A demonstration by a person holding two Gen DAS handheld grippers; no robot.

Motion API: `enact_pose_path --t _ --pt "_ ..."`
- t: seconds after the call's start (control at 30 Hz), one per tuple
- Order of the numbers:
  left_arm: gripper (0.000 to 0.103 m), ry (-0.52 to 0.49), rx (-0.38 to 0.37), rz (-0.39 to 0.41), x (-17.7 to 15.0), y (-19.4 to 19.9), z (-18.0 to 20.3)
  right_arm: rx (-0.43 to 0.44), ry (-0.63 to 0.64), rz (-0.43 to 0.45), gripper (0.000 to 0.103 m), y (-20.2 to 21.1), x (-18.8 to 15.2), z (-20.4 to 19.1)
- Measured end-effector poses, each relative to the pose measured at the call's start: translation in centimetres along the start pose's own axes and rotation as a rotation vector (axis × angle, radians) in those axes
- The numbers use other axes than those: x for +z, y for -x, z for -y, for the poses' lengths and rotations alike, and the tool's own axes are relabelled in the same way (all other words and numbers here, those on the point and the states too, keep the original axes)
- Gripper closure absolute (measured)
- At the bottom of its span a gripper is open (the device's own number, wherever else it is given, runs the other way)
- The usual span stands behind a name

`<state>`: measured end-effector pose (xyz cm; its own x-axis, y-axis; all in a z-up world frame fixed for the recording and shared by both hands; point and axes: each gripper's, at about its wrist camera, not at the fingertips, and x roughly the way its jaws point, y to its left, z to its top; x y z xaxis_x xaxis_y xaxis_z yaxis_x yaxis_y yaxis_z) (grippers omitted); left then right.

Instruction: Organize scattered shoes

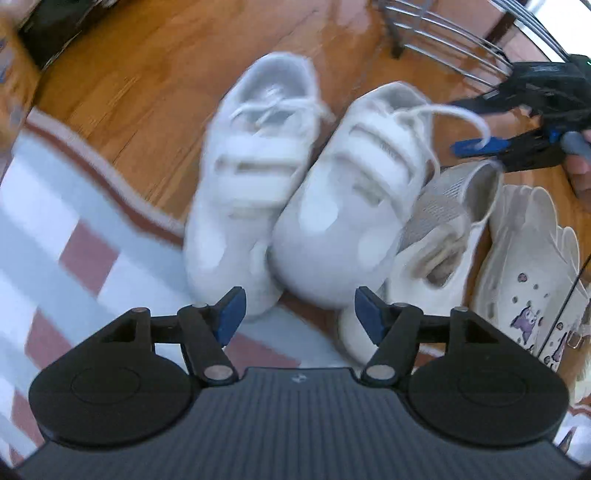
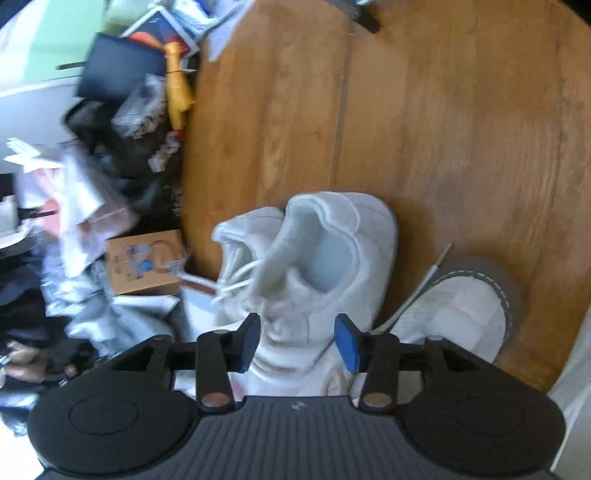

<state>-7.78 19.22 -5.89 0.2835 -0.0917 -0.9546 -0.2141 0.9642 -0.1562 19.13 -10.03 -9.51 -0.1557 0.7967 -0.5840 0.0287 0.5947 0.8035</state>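
Observation:
Two white strap sneakers stand side by side on the wood floor, the left one (image 1: 243, 184) and the right one (image 1: 354, 199), toes toward my left gripper (image 1: 300, 314). It hangs open above the toes, touching nothing. My right gripper (image 1: 458, 125) is open at the right sneaker's heel, and a loose white lace (image 1: 465, 114) loops over its lower blue pad. In the right wrist view the right gripper (image 2: 299, 343) straddles that sneaker (image 2: 332, 258) from behind, pads apart from it. A grey-knit white shoe (image 1: 439, 229) and a cream clog (image 1: 524, 258) lie to the right.
A red, white and blue striped rug (image 1: 55, 240) covers the floor under the left gripper. A wire rack (image 1: 443, 29) stands beyond the shoes. A heap of bags, papers and a cardboard box (image 2: 144, 262) lines the floor's left side in the right wrist view.

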Motion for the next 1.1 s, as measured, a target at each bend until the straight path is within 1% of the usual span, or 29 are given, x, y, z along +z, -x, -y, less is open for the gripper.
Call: enact_pose_path --t 0.03,0.1,0.2,0.3,0.4,0.47,0.6,0.67,0.77,0.87,0.93,1.03,1.1 --pt "0.027 0.01 0.015 -0.001 -0.3 -0.2 -0.6 -0.005 0.01 0.014 0.044 0.7 0.3 -0.1" --pt "0.025 0.029 0.04 -0.007 -0.8 -0.5 -1.7 -0.009 0.019 0.026 0.044 1.6 0.9 -0.4" --pt "0.022 0.061 0.047 -0.036 -1.2 -1.9 -3.1 -0.012 -0.008 0.021 0.043 2.5 0.9 0.4" --pt "0.022 0.098 0.028 -0.052 -1.7 -3.6 -4.0 -0.032 -0.013 -0.003 0.043 2.1 0.4 1.0" --pt "0.022 0.139 -0.006 -0.041 -1.4 -4.8 -4.4 -0.04 -0.013 -0.029 0.043 1.4 -0.4 0.6" --pt "0.02 0.172 -0.034 -0.027 -1.4 -5.1 -4.8 -0.041 -0.009 -0.051 0.042 0.7 -0.9 0.3" --pt "0.016 0.191 -0.051 -0.029 -1.3 -5.6 -5.0 -0.037 0.01 -0.076 0.042 0.3 -1.7 -0.6" --pt "0.016 0.184 -0.059 -0.04 -1.4 -6.2 -4.9 -0.037 0.018 -0.076 0.037 0.3 -2.0 -0.8" --pt "0.015 0.189 -0.061 -0.044 -1.4 -7.0 -4.7 -0.042 0.02 -0.074 0.037 0.6 -2.2 -0.9" --pt "0.015 0.245 -0.021 -0.031 -1.3 -7.3 -5.2 -0.046 0.012 -0.062 0.037 0.8 -2.4 -0.7" --pt "0.015 0.262 -0.032 -0.011 -1.1 -7.1 -5.4 -0.043 0.012 -0.06 0.037 0.8 -2.5 -0.8" --pt "0.015 0.247 -0.03 -0.01 -1.1 -7.1 -5.3 -0.038 0.019 -0.068 0.037 0.1 -2.9 -1.3" --pt "0.015 0.241 -0.034 -0.025 -1.2 -7.2 -5.2 -0.045 0.036 -0.075 0.037 -0.9 -3.0 -2.0"
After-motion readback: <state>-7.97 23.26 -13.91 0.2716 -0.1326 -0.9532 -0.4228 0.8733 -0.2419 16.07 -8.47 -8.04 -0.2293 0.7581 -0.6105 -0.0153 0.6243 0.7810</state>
